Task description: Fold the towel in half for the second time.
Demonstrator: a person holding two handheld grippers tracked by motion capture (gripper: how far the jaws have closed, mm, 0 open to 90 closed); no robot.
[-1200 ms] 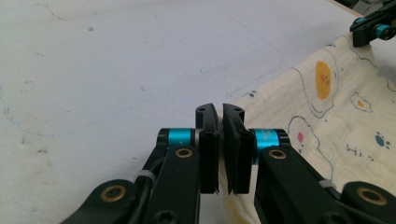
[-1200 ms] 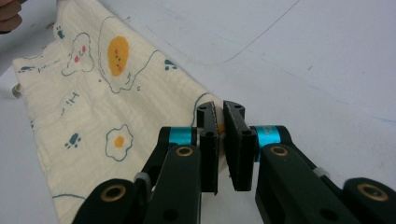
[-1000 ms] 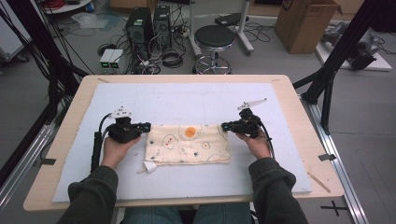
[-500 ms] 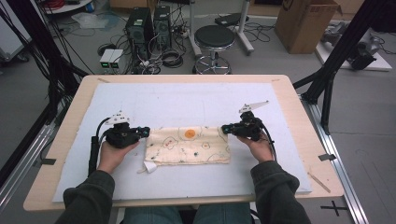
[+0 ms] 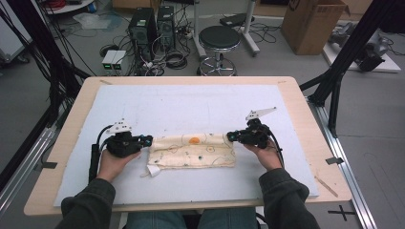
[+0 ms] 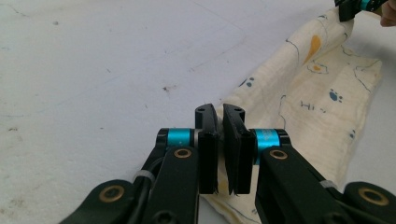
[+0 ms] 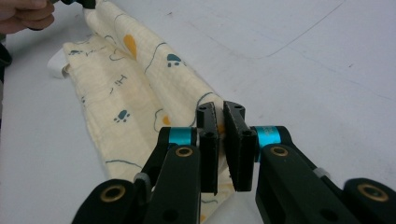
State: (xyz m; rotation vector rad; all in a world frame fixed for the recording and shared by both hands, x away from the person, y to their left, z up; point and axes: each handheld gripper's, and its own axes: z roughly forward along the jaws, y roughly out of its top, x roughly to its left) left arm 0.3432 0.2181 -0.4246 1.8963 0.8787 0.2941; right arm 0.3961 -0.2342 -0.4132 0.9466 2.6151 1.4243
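Where both ends lie pinched: cloth [image 5: 192, 150] between tools.

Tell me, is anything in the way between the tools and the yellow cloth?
No. Each tool is closed right on the cloth: the left tool pinches one end and the right tool pinches the other. Around the cloth there is just the white mat.

On the cloth [image 6: 322, 93] pinched in my left gripper [image 6: 223, 144], small dark printed letters reading roughly "Hi" sit near a blue paw print. Same marking seen from my right gripper [image 7: 223, 144]. White tag at the cloth's near left corner: too small to read.
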